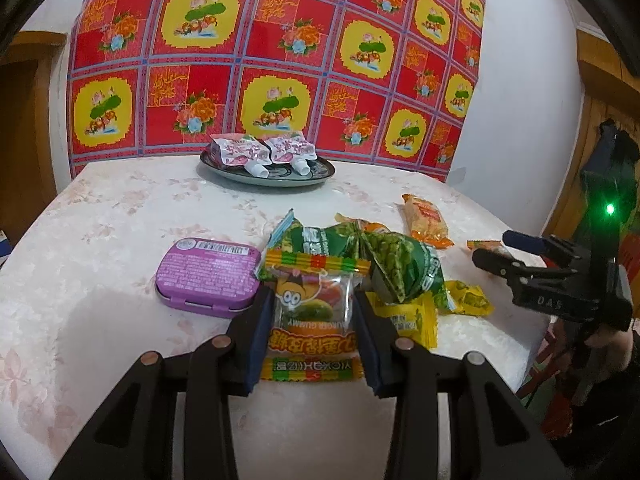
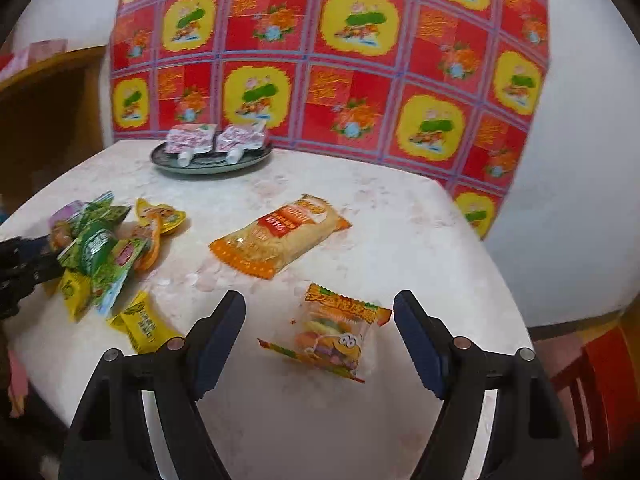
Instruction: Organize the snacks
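Left gripper (image 1: 314,312) fingers clamp one gummy packet (image 1: 312,308); right gripper (image 2: 320,320) fingers spread around another (image 2: 336,336).

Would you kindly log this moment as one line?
left tool: shut on gummy packet | right tool: open above second gummy packet | plate: two pouches

Right view blurred throughout; print on orange packet (image 2: 280,236) unreadable. Left tool (image 2: 16,268) cut by left edge there, pile (image 2: 100,252) covering its tip. Left view: gummy pack (image 1: 314,312) overlapped green bags (image 1: 360,260); small packet (image 1: 486,245) mostly hidden behind right tool (image 1: 496,250). Tin (image 1: 208,274) print too small to read.
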The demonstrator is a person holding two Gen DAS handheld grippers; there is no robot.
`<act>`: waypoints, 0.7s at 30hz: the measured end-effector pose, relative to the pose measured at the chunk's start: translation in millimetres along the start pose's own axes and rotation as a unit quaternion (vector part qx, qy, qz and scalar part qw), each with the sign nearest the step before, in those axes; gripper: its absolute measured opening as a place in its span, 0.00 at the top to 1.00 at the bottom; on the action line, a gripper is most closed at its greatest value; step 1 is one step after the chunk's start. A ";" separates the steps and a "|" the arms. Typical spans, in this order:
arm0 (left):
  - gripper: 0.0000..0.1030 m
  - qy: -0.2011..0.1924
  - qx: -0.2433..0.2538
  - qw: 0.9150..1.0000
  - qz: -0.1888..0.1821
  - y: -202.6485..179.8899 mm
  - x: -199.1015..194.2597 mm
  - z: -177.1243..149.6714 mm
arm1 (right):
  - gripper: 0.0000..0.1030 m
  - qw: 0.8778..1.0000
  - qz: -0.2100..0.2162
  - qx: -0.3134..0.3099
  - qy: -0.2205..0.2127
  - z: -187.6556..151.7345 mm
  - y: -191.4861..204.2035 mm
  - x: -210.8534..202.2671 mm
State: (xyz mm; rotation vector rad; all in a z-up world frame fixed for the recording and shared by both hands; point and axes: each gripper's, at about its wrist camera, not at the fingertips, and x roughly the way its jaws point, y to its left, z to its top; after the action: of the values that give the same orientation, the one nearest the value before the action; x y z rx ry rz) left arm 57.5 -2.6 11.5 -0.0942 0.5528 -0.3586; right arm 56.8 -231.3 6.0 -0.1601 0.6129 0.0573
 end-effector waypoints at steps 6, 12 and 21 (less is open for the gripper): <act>0.60 -0.007 -0.003 1.000 0.013 -2.7 -1.1 -2.6 | 0.54 0.994 -0.027 0.095 0.052 -3.3 -14.1 6.1; 0.61 -0.004 -0.017 1.000 0.012 0.7 -10.2 -5.8 | 0.59 0.995 0.034 0.085 0.033 -7.2 -8.6 0.5; 0.63 -0.002 -0.025 0.999 0.029 3.4 -27.4 -13.0 | 0.59 0.992 0.094 0.062 0.048 -9.3 18.2 -6.5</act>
State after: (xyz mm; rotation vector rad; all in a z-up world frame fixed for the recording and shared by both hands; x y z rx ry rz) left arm 29.9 10.5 13.4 -0.1261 0.5592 -0.2880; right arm 44.4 -214.9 -0.2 0.0156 0.7253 0.1948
